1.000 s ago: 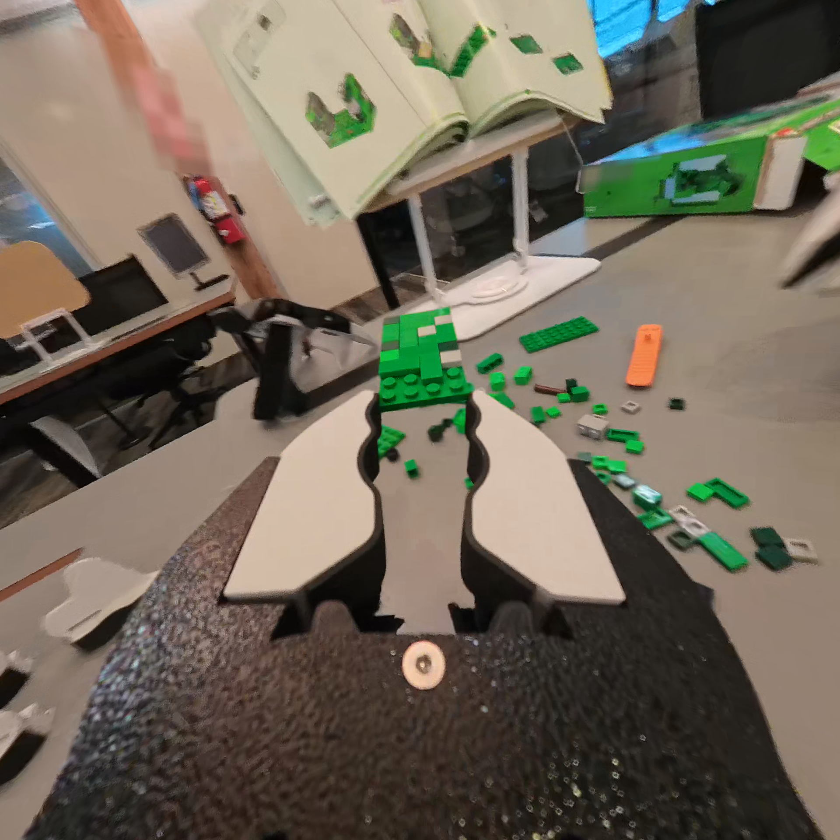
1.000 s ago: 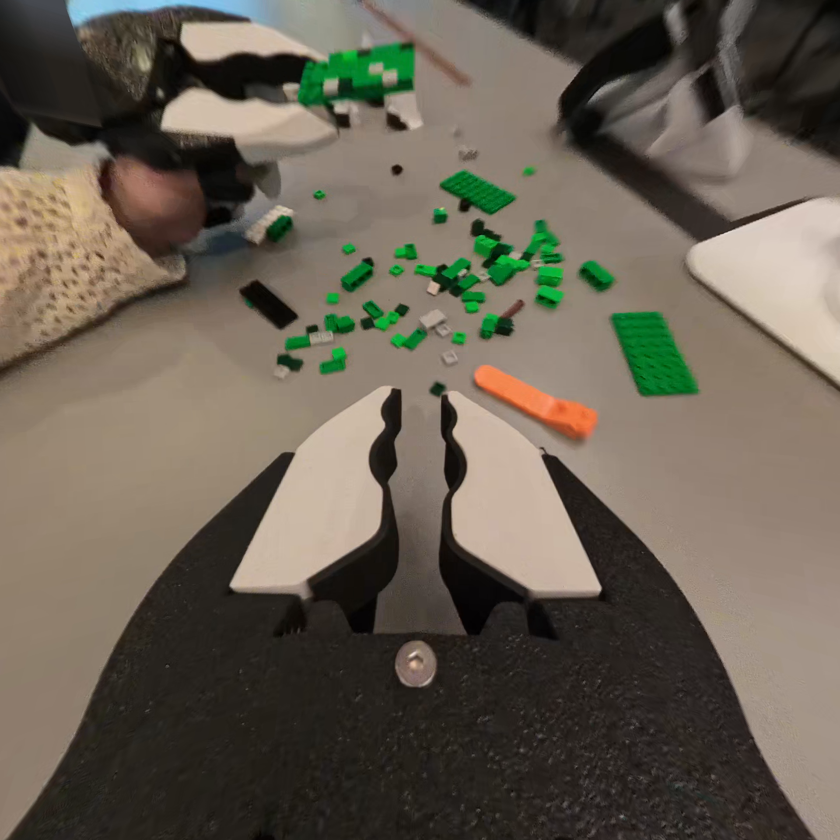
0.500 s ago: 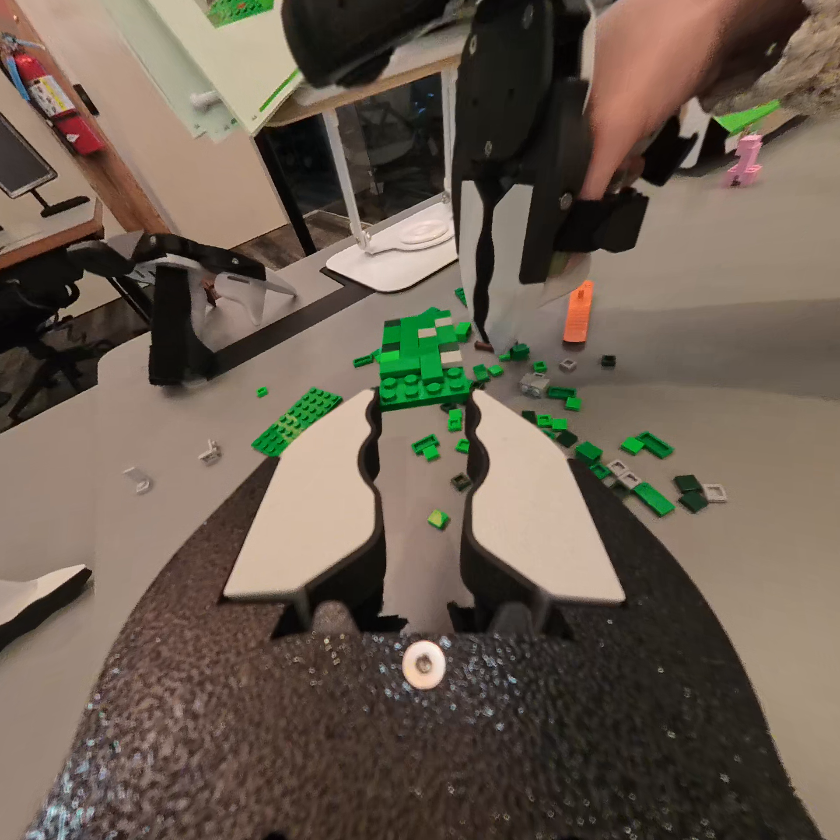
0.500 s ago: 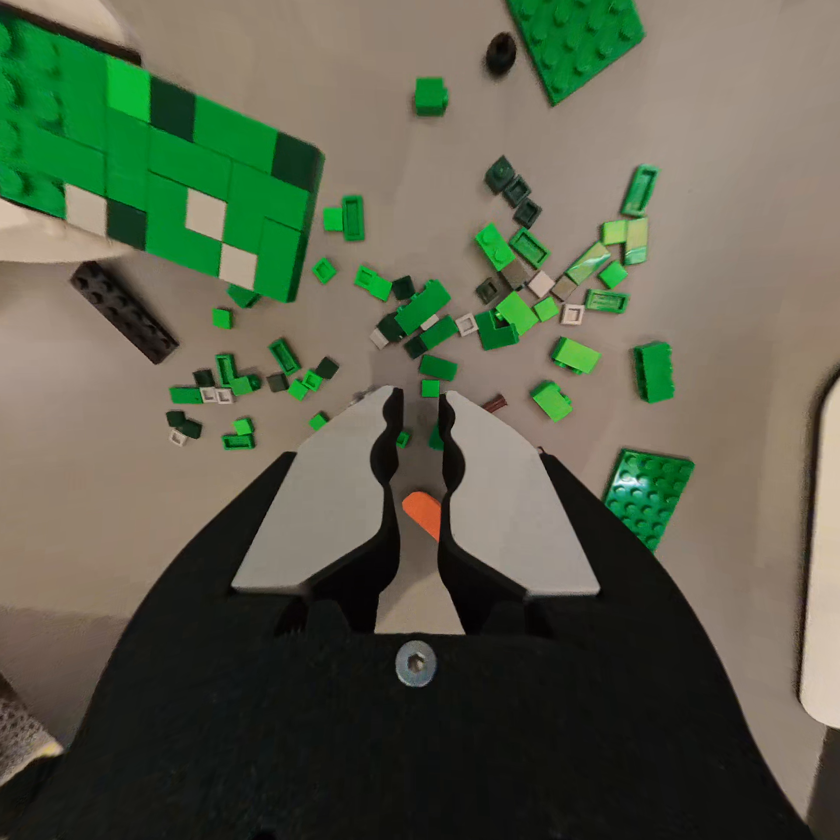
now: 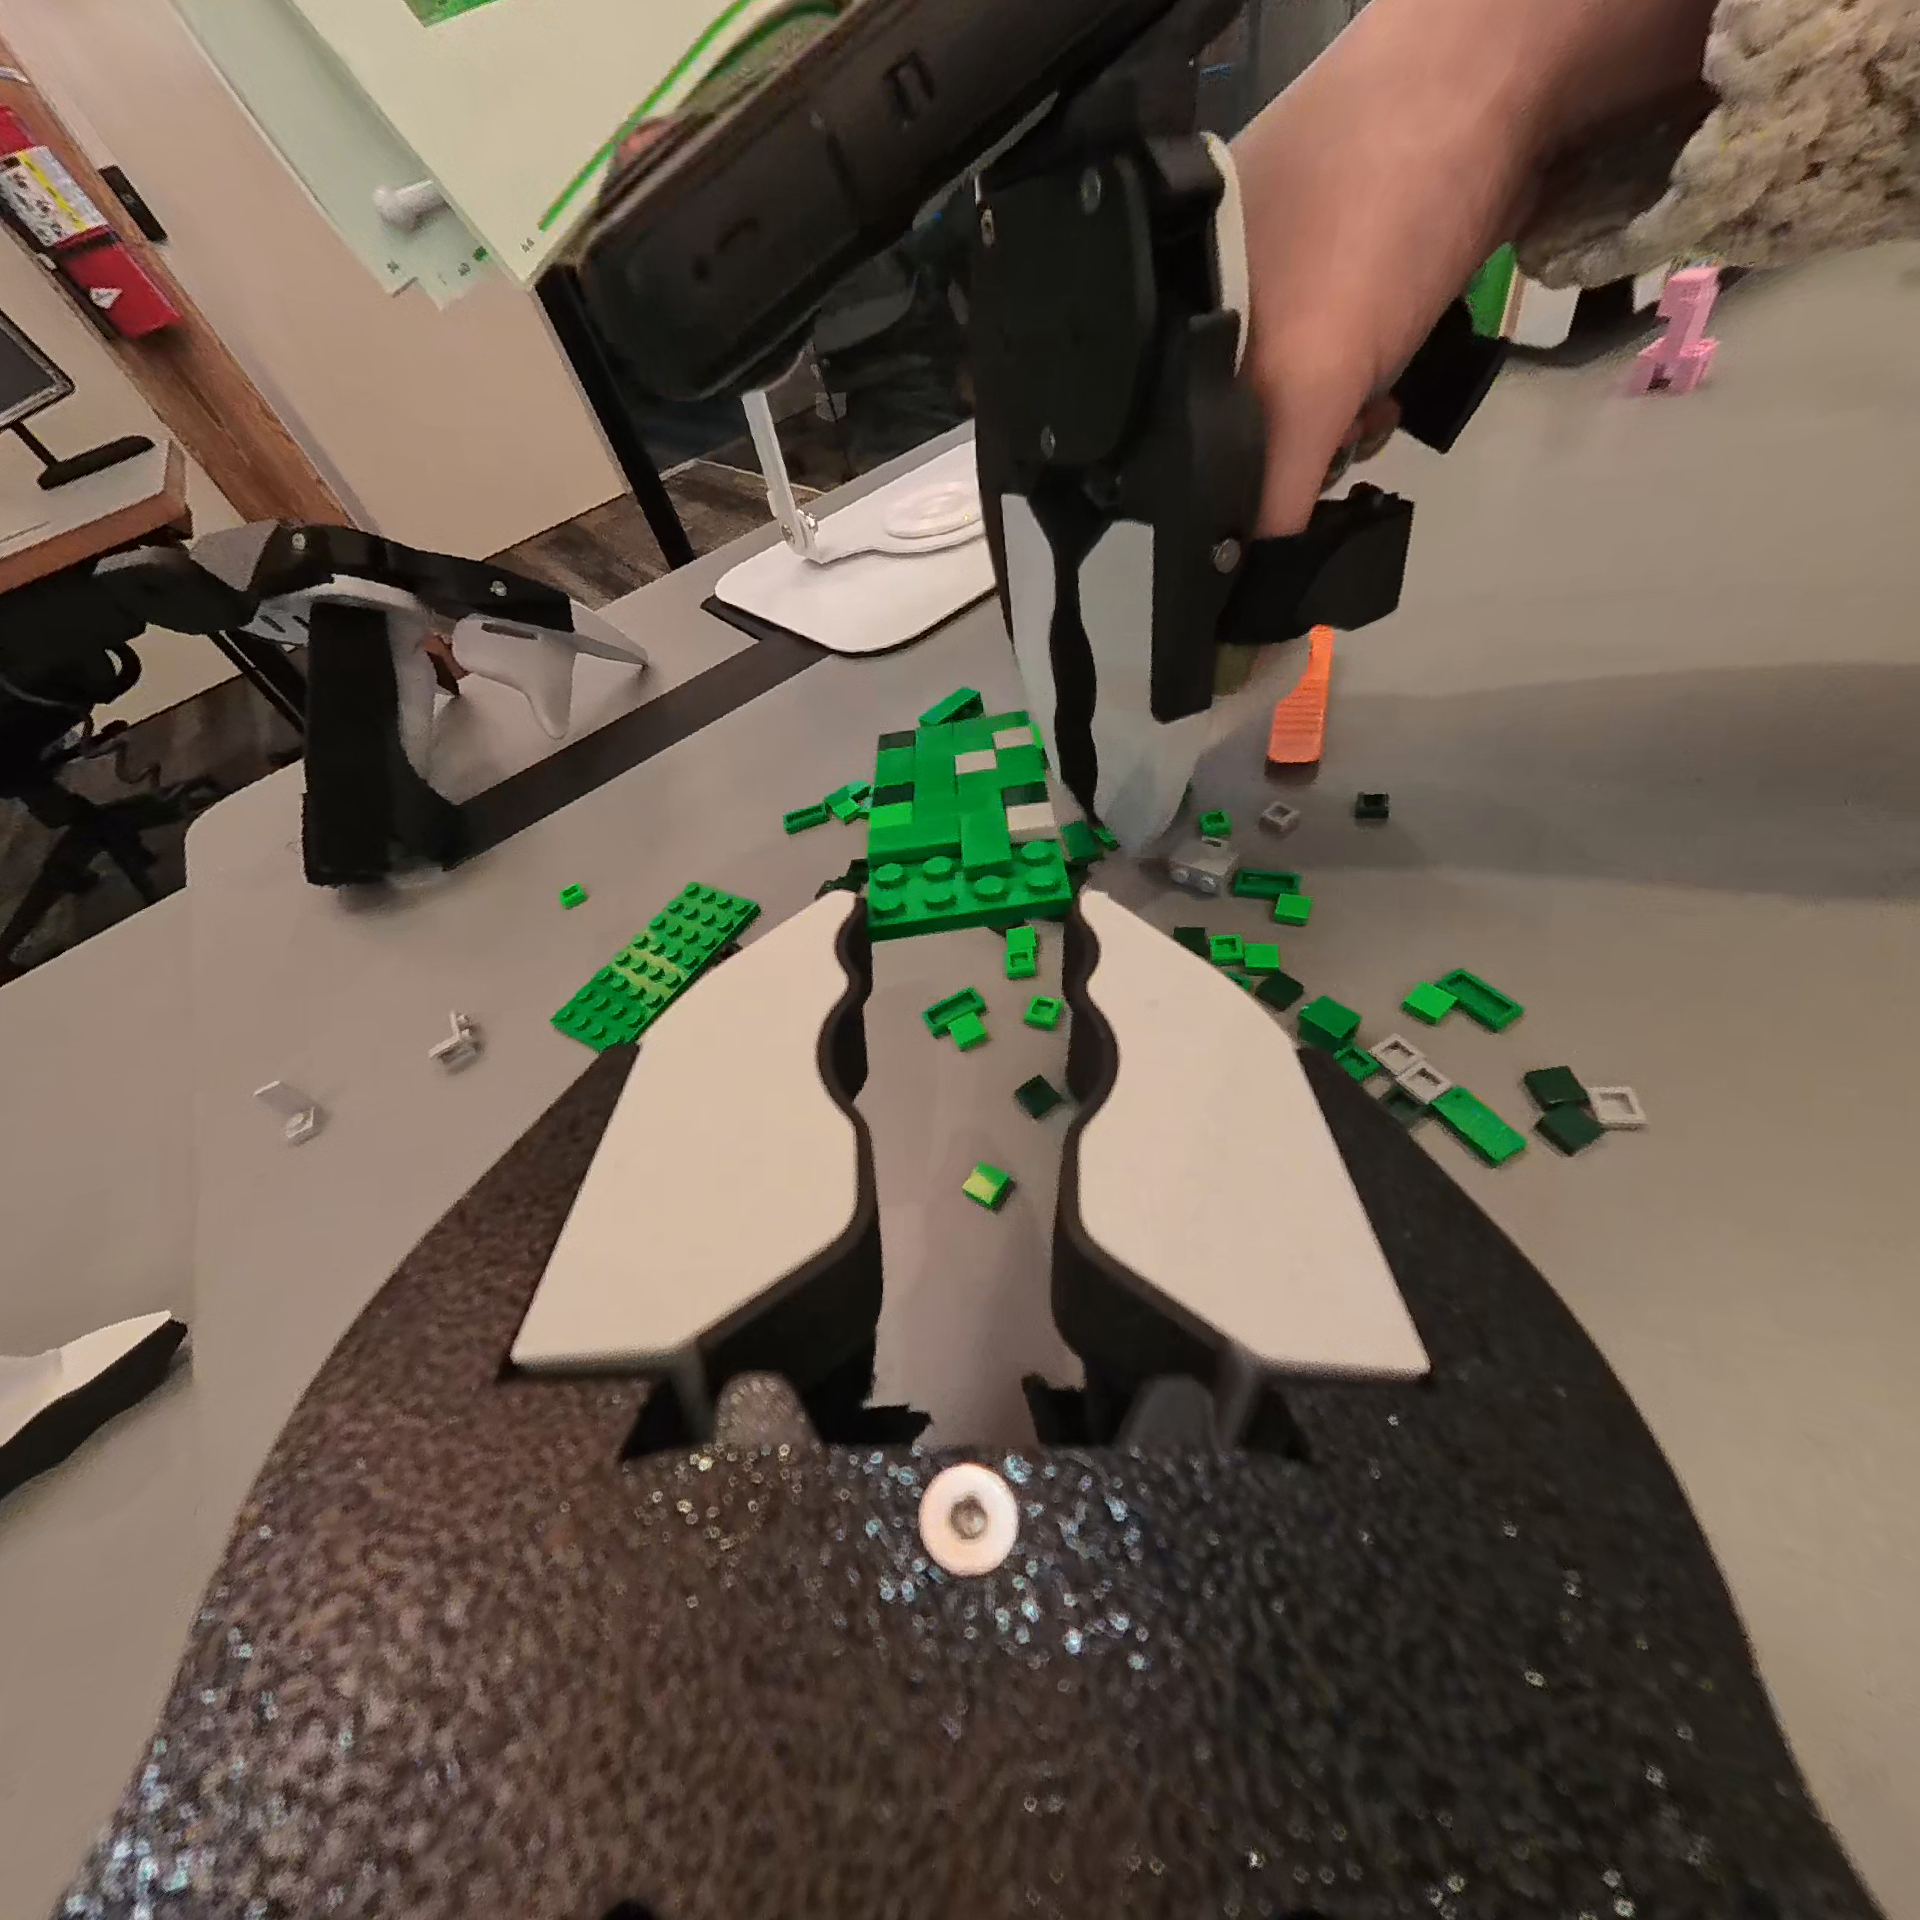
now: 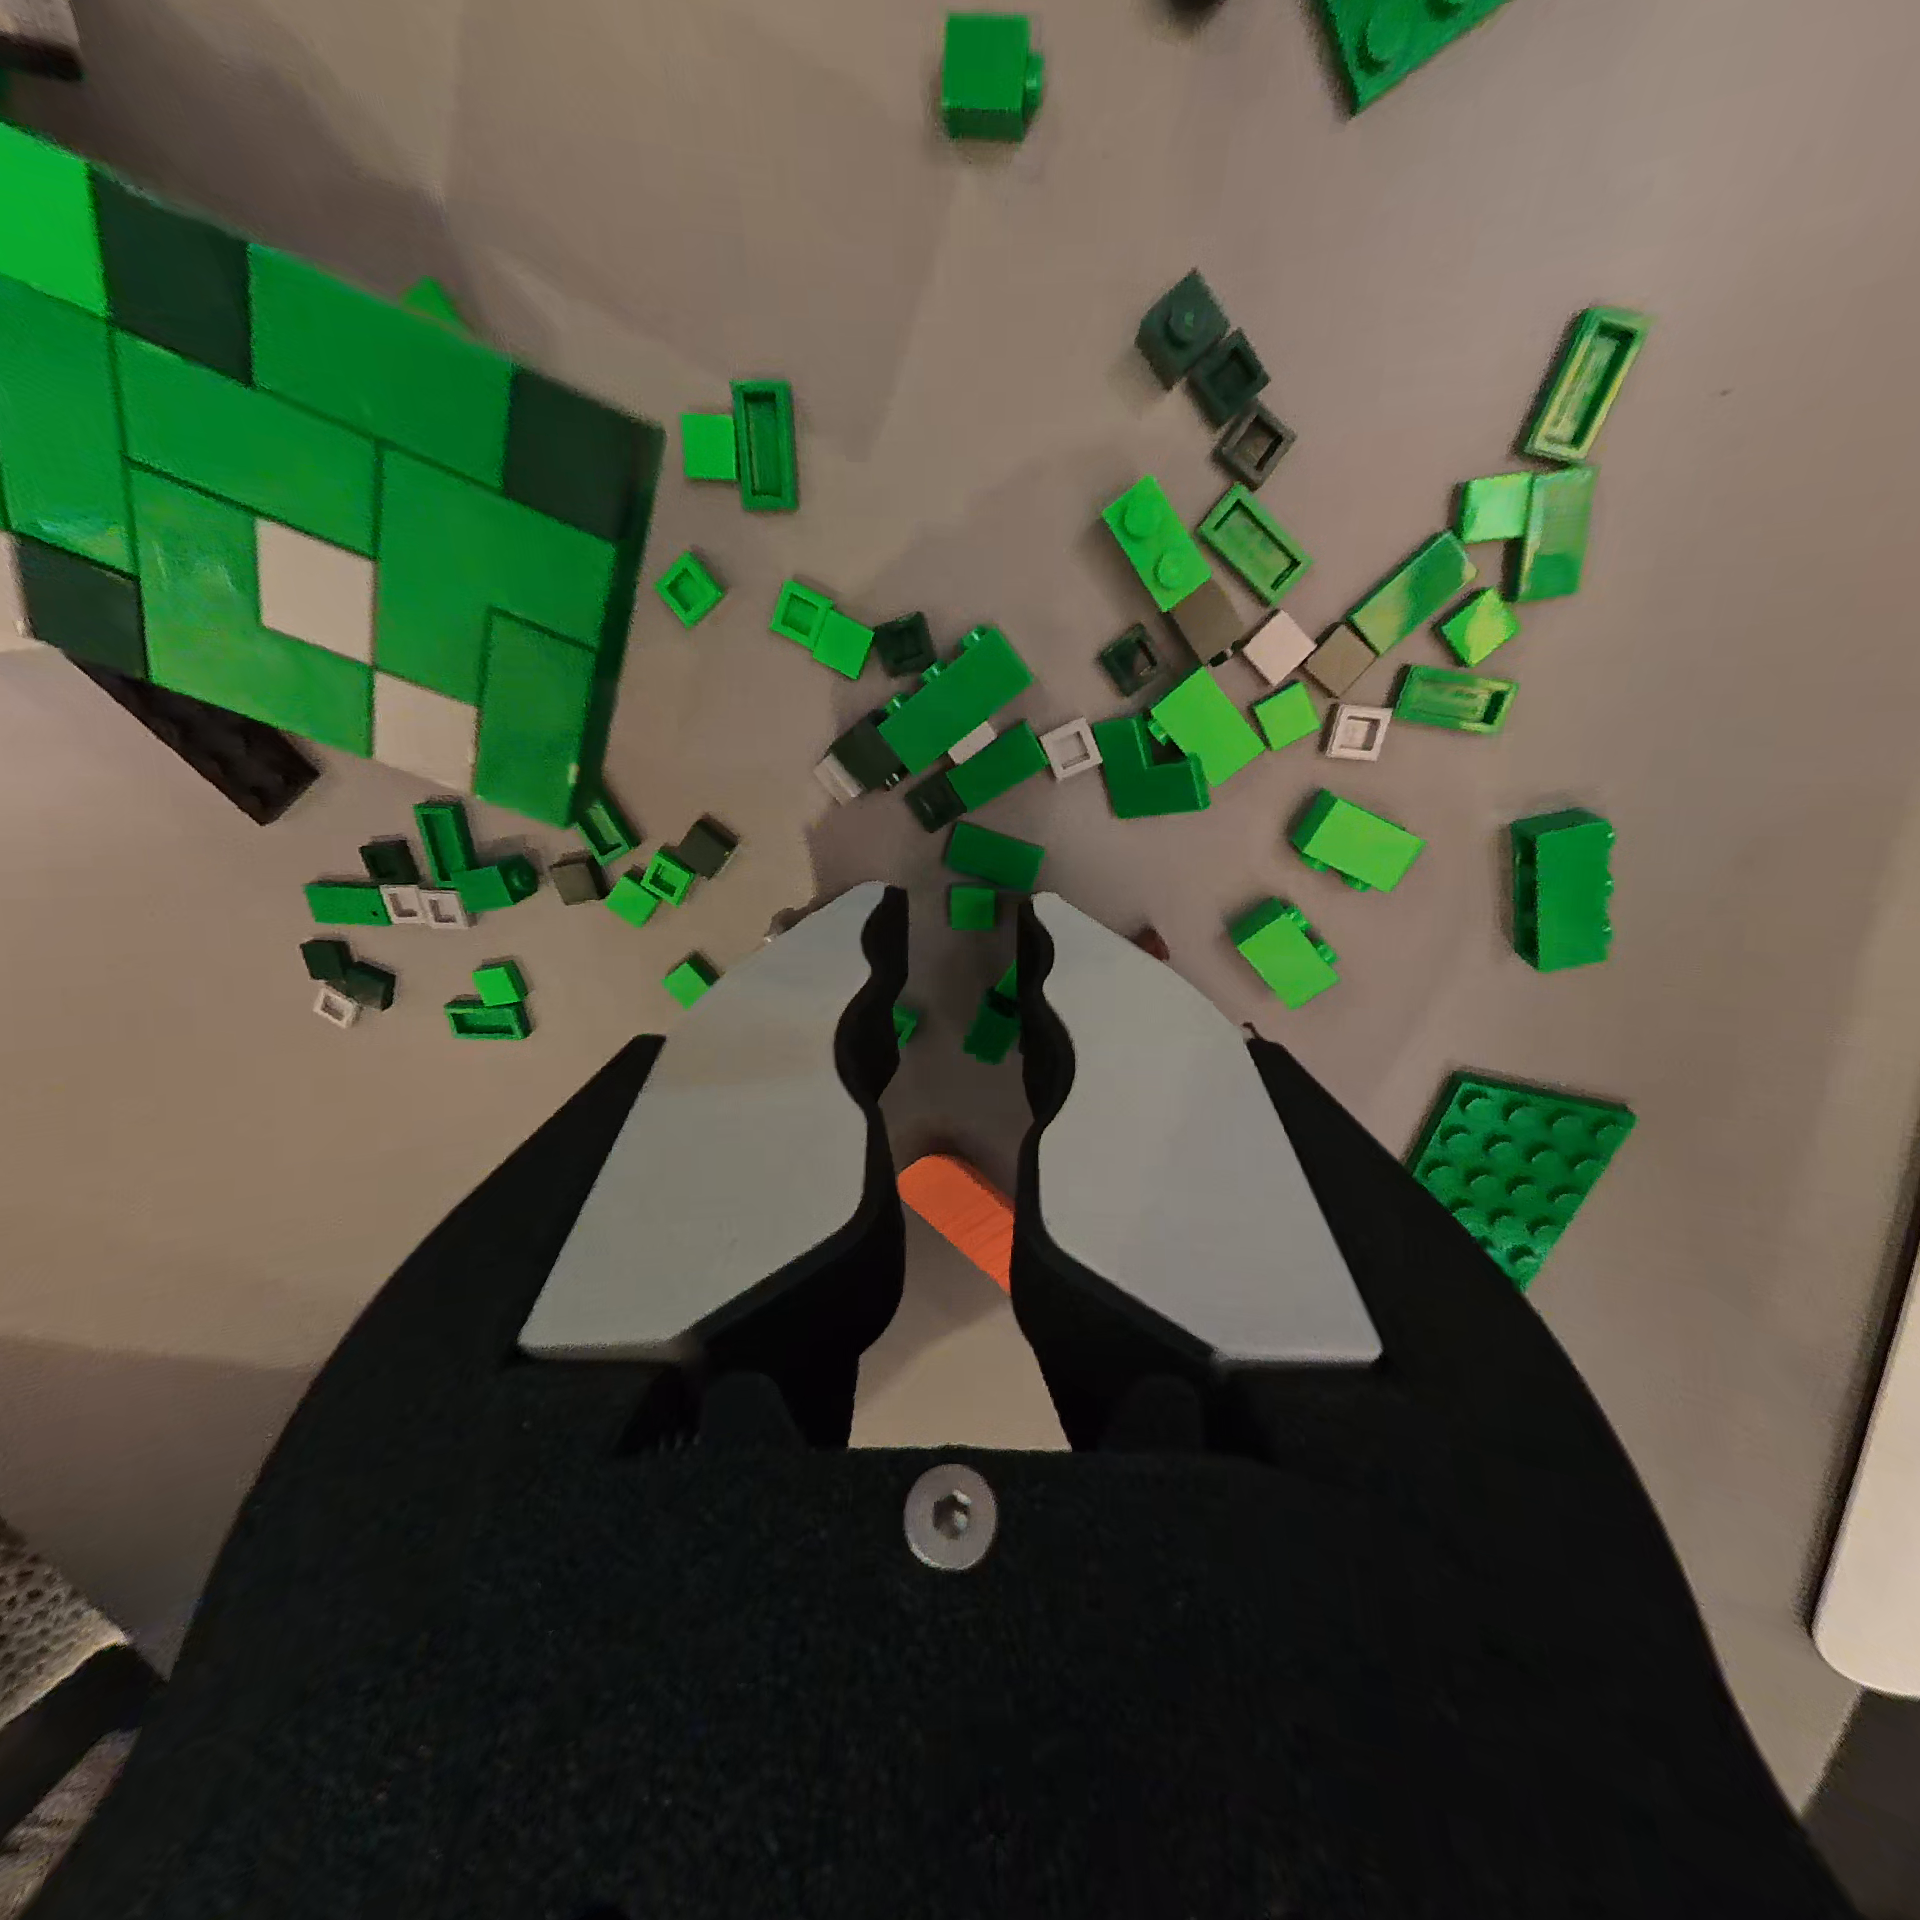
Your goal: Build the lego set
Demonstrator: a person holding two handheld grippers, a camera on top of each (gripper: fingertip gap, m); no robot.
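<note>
My left gripper (image 5: 966, 904) is shut on the near edge of a flat green lego assembly (image 5: 961, 821) with dark green and white tiles, holding it just above the grey table. The assembly also shows at the upper left of the right wrist view (image 6: 343, 520). My right gripper (image 6: 961, 899) points straight down over a scatter of small green, dark green and grey pieces (image 6: 1195, 717). Its jaws stand narrowly apart and empty, with a small green tile (image 6: 971, 906) lying between the tips. In the left wrist view it (image 5: 1101, 790) hangs just right of the assembly, held by a hand.
An orange brick separator (image 6: 961, 1210) lies under the right gripper. Green studded plates (image 5: 660, 961) (image 6: 1522, 1174) and a black plate (image 6: 208, 748) lie around the pile. A spare gripper (image 5: 384, 665), a book stand's white base (image 5: 862, 561) and a pink figure (image 5: 1673, 332) stand farther back. The left gripper's tips are roughly 11 centimetres from the right gripper's.
My right gripper swung over the pile, tipped downward and came closer to the pieces. My left gripper kept hold of the assembly and tilted down toward the table.
</note>
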